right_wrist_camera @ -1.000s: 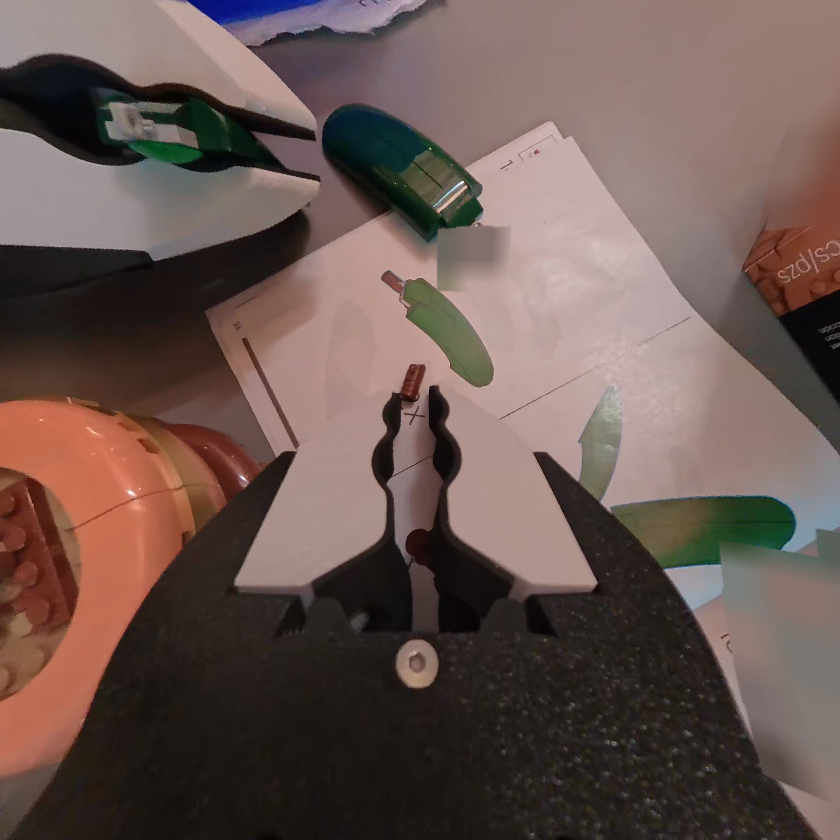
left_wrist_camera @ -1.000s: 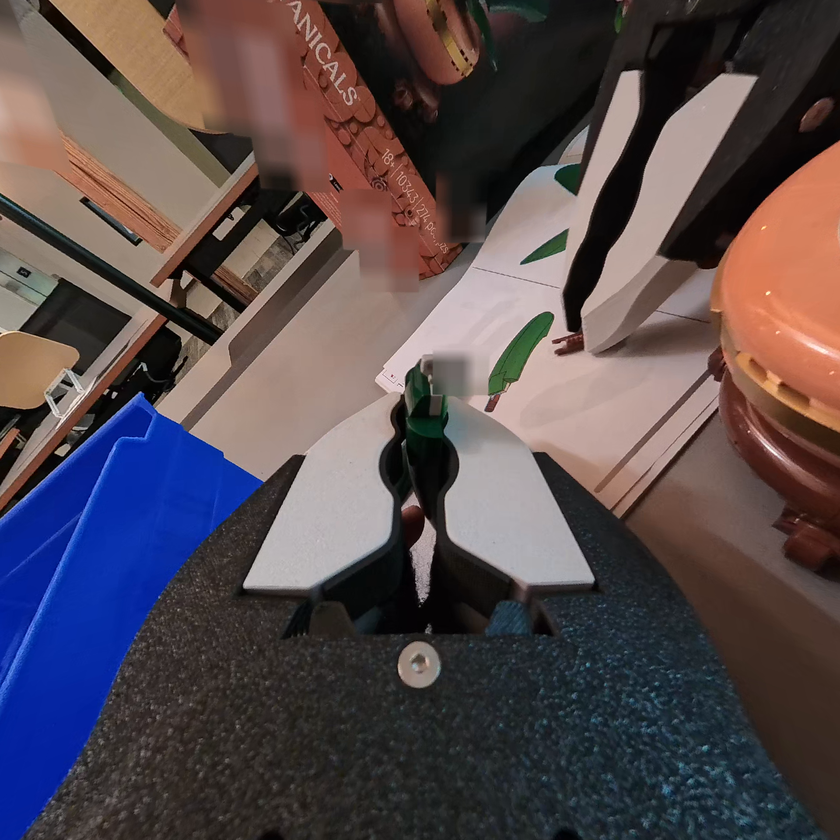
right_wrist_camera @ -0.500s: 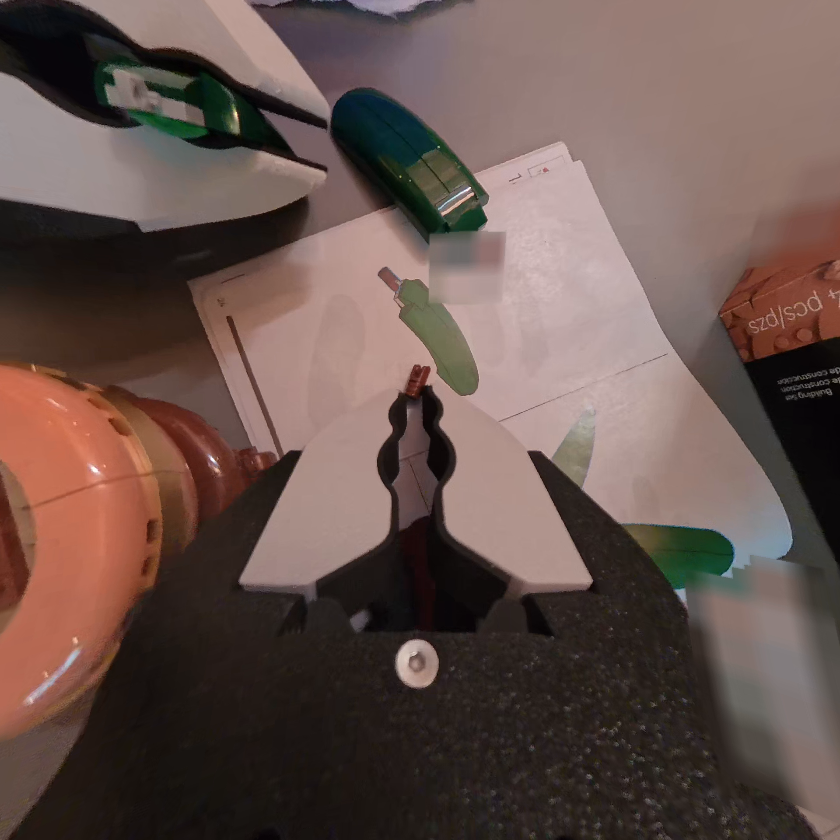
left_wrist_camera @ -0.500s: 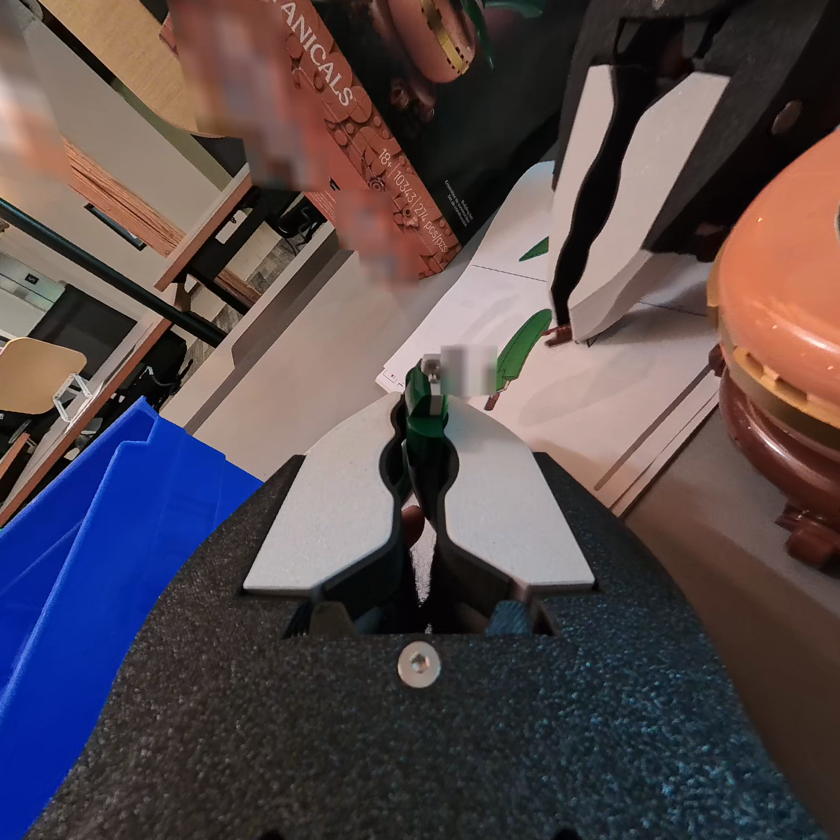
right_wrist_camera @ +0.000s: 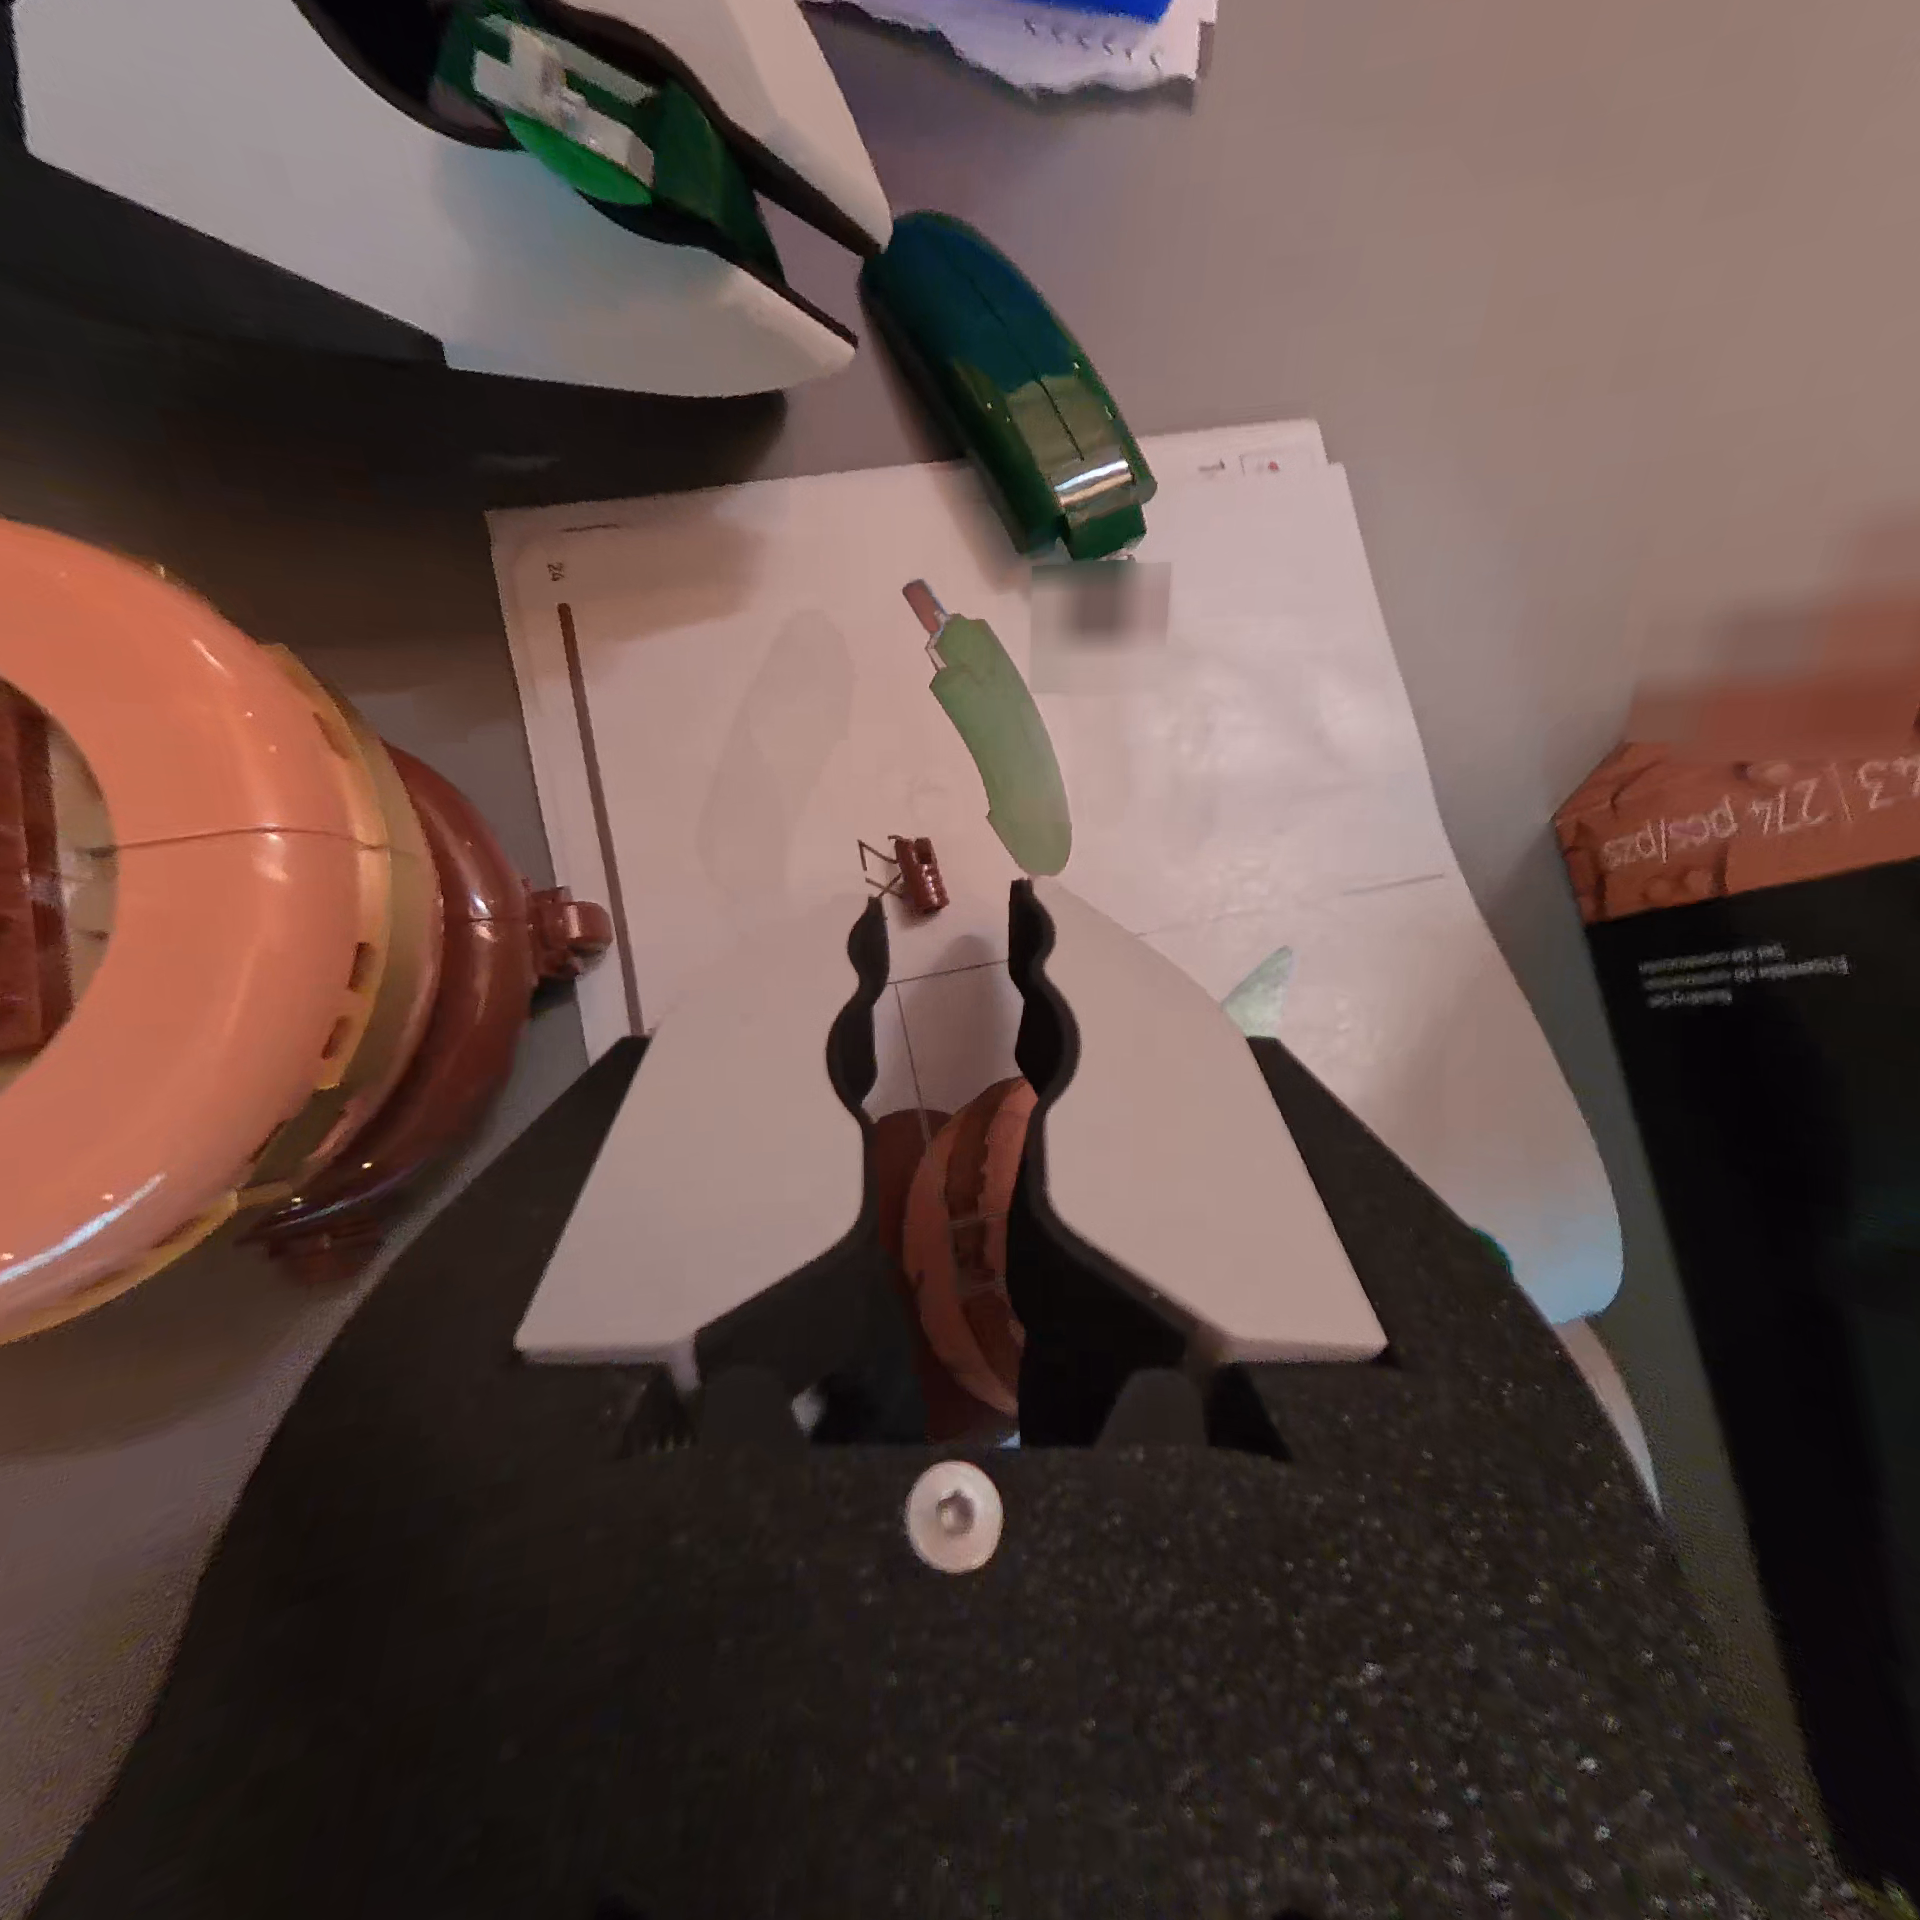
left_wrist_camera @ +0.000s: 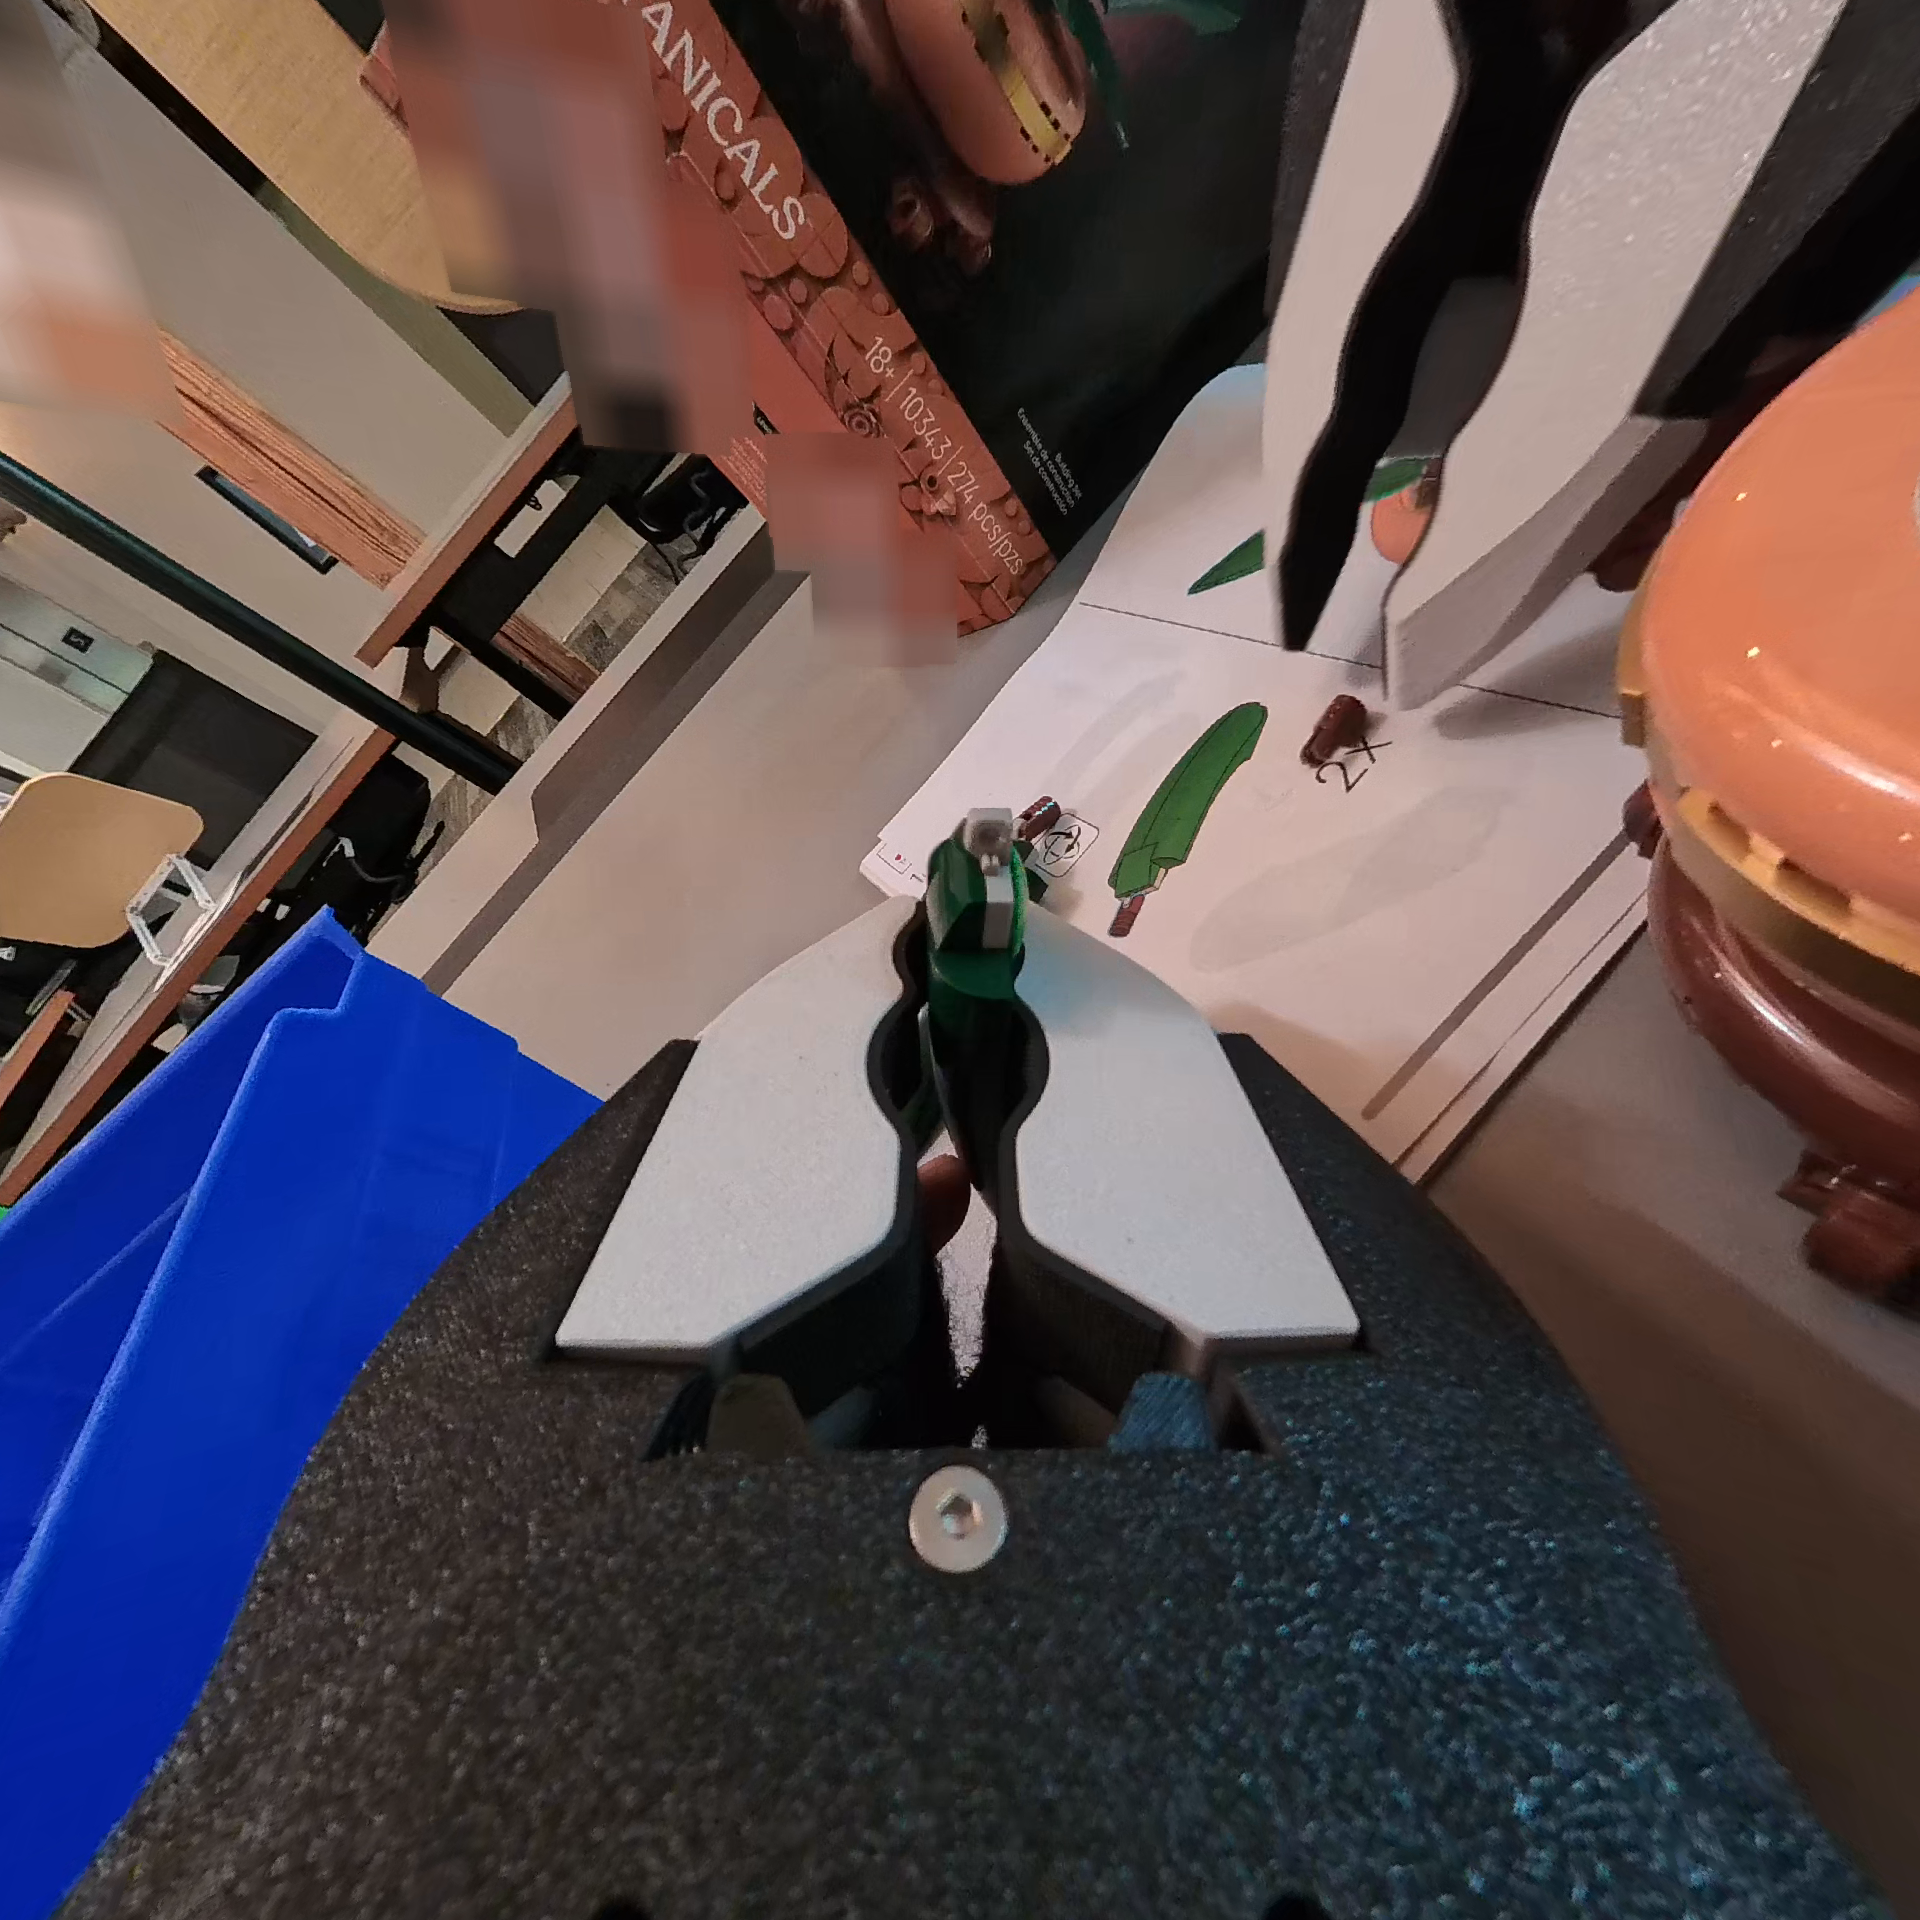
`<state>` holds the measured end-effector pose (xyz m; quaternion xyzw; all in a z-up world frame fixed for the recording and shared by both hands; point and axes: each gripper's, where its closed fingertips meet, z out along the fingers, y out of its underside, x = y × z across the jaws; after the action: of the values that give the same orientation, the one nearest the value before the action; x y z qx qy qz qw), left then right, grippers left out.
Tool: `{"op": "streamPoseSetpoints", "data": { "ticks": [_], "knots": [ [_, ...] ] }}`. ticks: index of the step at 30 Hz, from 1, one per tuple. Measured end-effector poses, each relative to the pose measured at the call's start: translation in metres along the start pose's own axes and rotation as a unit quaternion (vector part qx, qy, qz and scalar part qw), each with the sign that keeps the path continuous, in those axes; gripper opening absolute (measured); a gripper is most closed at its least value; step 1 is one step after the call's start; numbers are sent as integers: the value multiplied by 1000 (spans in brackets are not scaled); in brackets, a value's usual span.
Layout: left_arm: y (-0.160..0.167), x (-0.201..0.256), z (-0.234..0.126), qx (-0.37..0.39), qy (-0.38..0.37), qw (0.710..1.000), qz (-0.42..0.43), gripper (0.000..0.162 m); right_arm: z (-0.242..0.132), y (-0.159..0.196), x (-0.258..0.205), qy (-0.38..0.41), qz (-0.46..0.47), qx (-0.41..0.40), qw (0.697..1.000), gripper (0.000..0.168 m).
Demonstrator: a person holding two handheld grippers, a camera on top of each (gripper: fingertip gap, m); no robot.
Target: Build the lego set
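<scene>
My left gripper (left_wrist_camera: 968, 925) is shut on a dark green leaf piece (left_wrist_camera: 948, 883) with a small grey part at its tip, and holds it above the table. It also shows at the top left of the right wrist view (right_wrist_camera: 857, 291). My right gripper (right_wrist_camera: 948, 904) is open and empty, its tips just behind a small brown peg (right_wrist_camera: 920, 878) that lies loose on the instruction booklet (right_wrist_camera: 1195, 790). In the left wrist view the right gripper (left_wrist_camera: 1351, 665) hangs just above that peg (left_wrist_camera: 1333, 725). A second green leaf piece (right_wrist_camera: 1013, 405) lies at the booklet's far edge.
A built orange and brown pot (right_wrist_camera: 208, 935) lies on its side left of the booklet, and shows at the right of the left wrist view (left_wrist_camera: 1787, 727). The set's box (right_wrist_camera: 1766, 1091) stands to the right. A blue bin (left_wrist_camera: 208, 1195) is at the left. There is about 10 cm between the tips of the two grippers.
My right gripper was shut on the small brown peg; it has opened and drawn back, and the peg now lies on the booklet. The left gripper still holds the leaf piece.
</scene>
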<state>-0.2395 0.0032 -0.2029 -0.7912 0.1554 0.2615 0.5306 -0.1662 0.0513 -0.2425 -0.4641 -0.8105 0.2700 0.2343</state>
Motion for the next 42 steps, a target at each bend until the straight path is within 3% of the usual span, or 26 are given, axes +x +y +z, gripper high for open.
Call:
{"op": "streamPoseSetpoints", "data": {
  "ticks": [7, 13, 18, 21, 25, 31, 36, 42],
  "knots": [
    [0, 0, -1, -1, -2, 1000, 2, 9, 10, -1, -3, -87, 7, -2, 996, 19],
    [1, 0, -1, -1, -2, 1000, 6, 9, 12, 0, -5, -102, -3, 2, 995, 7],
    [-1, -1, -2, 6, -8, 1000, 18, 8, 12, 0, -6, -107, -23, 3, 994, 6],
    [0, -5, -4, 3, -28, 999, 44, 8, 6, -10, -3, -86, -47, 23, 995, 6],
    [8, -11, -3, -39, -54, 990, 126, 8, -16, -44, -2, -20, -145, 70, 987, 6],
    [-4, -30, 1, -107, -70, 956, 264, 8, -37, -79, -4, 128, -310, 87, 938, 6],
    [-25, -36, 8, -109, -61, 949, 288, 8, -47, -84, 2, 165, -296, 107, 935, 6],
    [-32, -39, 16, -124, -80, 938, 313, 8, -48, -79, 8, 129, -185, 92, 970, 6]
  ]
}}
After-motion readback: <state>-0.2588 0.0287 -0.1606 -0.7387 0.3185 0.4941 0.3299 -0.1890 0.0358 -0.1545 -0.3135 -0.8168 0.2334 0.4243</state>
